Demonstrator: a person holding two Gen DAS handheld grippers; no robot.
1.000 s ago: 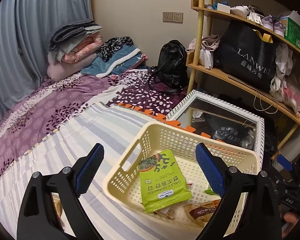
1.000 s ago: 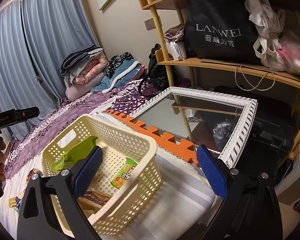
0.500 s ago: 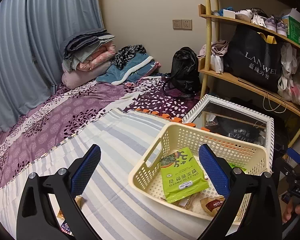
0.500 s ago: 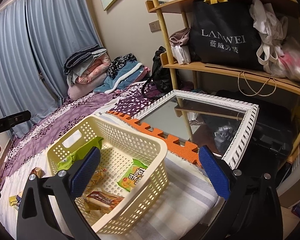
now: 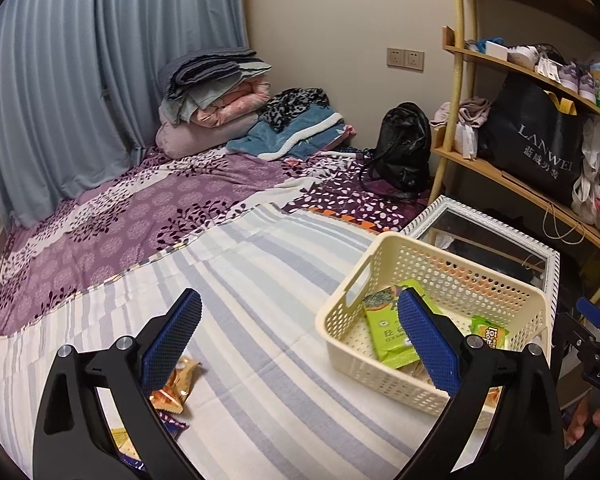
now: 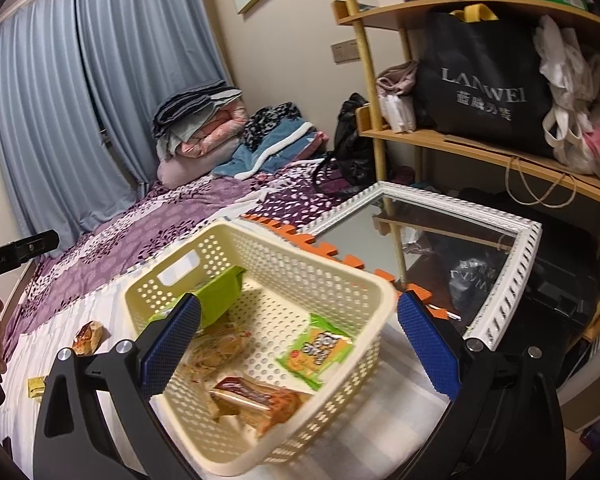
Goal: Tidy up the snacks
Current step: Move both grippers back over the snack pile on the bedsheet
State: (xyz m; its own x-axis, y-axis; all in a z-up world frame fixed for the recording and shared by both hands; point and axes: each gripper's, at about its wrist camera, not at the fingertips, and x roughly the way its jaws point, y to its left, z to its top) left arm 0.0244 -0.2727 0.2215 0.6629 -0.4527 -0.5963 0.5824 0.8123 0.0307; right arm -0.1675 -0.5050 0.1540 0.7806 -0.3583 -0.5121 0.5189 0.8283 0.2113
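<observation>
A cream perforated basket (image 5: 384,256) (image 6: 260,240) sits on the striped sheet at the bed's right end. It holds a green seaweed packet (image 5: 384,330) (image 6: 220,296), a green-orange packet (image 6: 318,350), a brown wrapped snack (image 6: 256,398) and a pale packet (image 6: 216,350). Loose snacks lie on the sheet: an orange packet (image 5: 178,382) (image 6: 88,336) and a small yellow one (image 6: 36,386). My left gripper (image 5: 300,344) is open and empty, left of the basket. My right gripper (image 6: 298,350) is open and empty over the basket's near side.
A white-framed mirror (image 6: 440,236) and orange foam mat edge (image 6: 340,254) lie beyond the basket. A wooden shelf (image 6: 480,148) with a black bag stands at right. Folded bedding (image 5: 216,96) and a black backpack (image 5: 404,148) sit at the bed's far end.
My left gripper has pulled back and left from over the basket, bringing loose snacks into view. My right gripper has shifted slightly, now looking further down into the basket.
</observation>
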